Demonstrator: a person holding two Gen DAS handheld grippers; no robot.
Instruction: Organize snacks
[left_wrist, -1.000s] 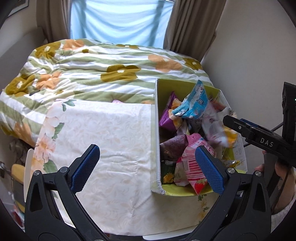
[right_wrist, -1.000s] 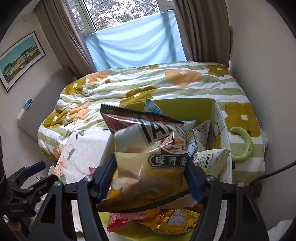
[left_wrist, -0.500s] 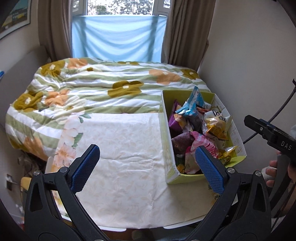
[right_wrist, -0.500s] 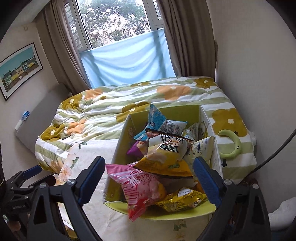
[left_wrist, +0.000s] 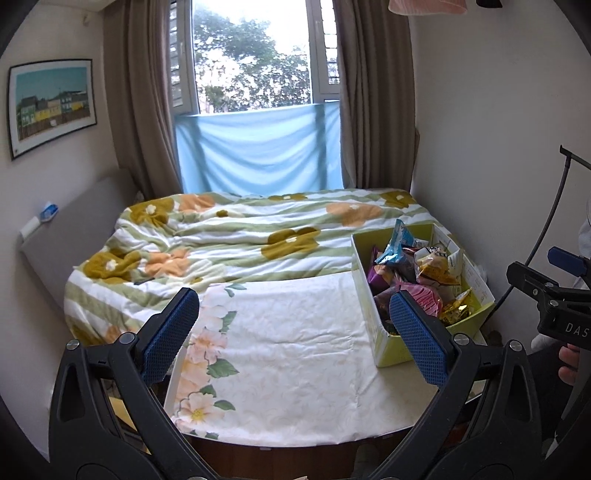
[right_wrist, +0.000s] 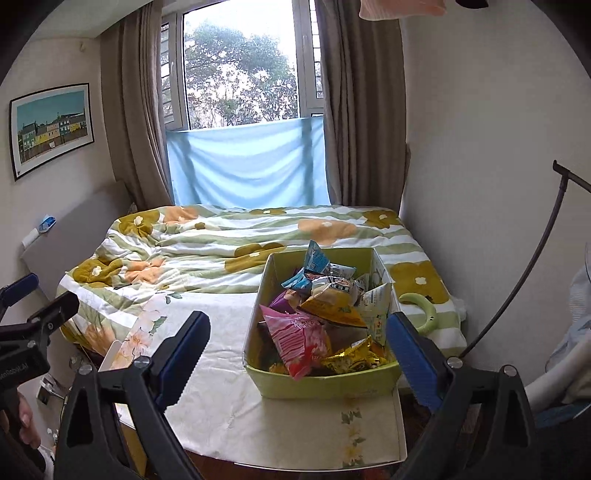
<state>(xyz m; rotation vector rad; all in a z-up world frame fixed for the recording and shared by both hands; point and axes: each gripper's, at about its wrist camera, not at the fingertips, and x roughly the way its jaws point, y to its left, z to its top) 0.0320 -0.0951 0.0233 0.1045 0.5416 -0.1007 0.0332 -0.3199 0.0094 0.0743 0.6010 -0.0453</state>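
Snack packets (right_wrist: 321, 317) sit heaped in a yellow-green cardboard box (right_wrist: 325, 384) on a white floral tablecloth (left_wrist: 288, 332), with a flower-patterned bed (right_wrist: 229, 236) beyond and a curtained window (left_wrist: 255, 55) at the far wall. We hold both tools clear of the pile: our right gripper (right_wrist: 295, 354) stands wide with nothing between its blue pads, its opening framing the near end of the box, and our left gripper (left_wrist: 295, 332) is equally wide and empty, looking across bare cloth with the box off to its right. A pink striped bag (right_wrist: 299, 339) droops over the near rim, a gold foil packet (right_wrist: 354, 358) lies beside it, and a blue pouch (right_wrist: 314, 262) stands at the back of the heap. The box runs lengthwise away from us, its short wall facing the right gripper, so that hand looks the nearer and better lined up for any further reach; the left would have to swing across to the right. We judge the sorting close to done, since no loose packet shows on the cloth.
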